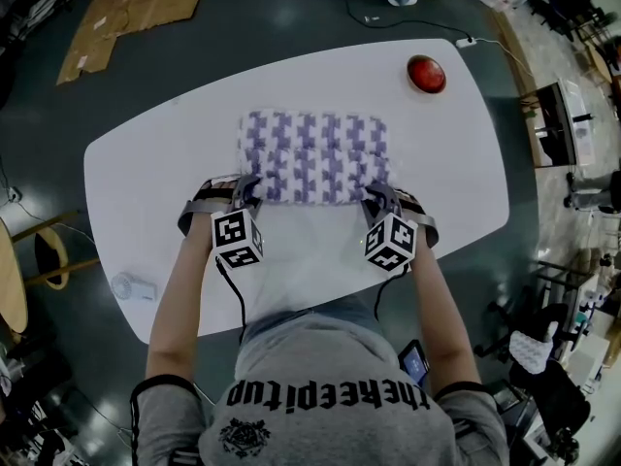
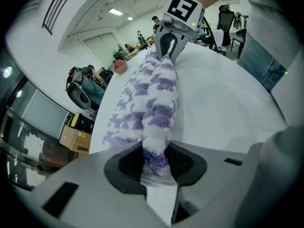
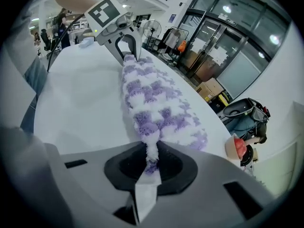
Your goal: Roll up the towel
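The left hand-held gripper (image 1: pixel 246 194) is clamped on the near left corner of the towel (image 1: pixel 314 157), with the fluffy edge pinched between its jaws. The right hand-held gripper (image 1: pixel 380 200) holds the near right corner the same way. The towel lies flat on the tabletop (image 1: pixel 155 163), stretching away ahead of both.

I judge this to be the start of the roll — the near edge is caught, with no turn made yet. The next move calls for lifting both corners together and tipping the edge over, keeping them level so the roll runs straight.

A small white thing (image 1: pixel 133 286) sits behind and left of the left one. A red round thing (image 1: pixel 426 73) lies well ahead of the right one — neither blocks the path.
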A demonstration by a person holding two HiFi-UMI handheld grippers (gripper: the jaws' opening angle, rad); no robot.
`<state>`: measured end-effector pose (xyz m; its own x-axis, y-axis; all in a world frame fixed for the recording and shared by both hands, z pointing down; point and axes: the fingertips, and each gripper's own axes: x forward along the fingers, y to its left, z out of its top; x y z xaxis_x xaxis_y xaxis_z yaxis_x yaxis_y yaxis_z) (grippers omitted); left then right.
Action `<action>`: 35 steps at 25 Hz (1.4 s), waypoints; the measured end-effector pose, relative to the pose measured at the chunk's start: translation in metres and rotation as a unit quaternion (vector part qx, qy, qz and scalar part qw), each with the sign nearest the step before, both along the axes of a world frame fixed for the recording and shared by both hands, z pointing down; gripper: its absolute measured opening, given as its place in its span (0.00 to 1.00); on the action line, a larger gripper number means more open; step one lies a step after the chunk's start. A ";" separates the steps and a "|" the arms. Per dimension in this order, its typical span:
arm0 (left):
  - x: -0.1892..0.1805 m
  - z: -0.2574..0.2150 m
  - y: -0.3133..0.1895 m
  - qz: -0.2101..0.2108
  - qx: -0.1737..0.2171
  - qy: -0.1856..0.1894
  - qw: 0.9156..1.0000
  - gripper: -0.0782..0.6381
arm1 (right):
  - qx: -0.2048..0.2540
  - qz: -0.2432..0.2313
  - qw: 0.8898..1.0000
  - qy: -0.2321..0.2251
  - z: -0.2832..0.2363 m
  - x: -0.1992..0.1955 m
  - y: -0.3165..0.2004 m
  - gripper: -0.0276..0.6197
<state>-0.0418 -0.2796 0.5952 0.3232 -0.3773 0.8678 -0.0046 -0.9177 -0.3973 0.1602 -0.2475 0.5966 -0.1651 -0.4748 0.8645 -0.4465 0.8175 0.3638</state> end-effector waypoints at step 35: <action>-0.011 -0.029 0.094 -0.036 -0.203 0.069 0.976 0.27 | -0.120 0.011 0.985 -0.125 -0.046 -0.009 0.075 0.12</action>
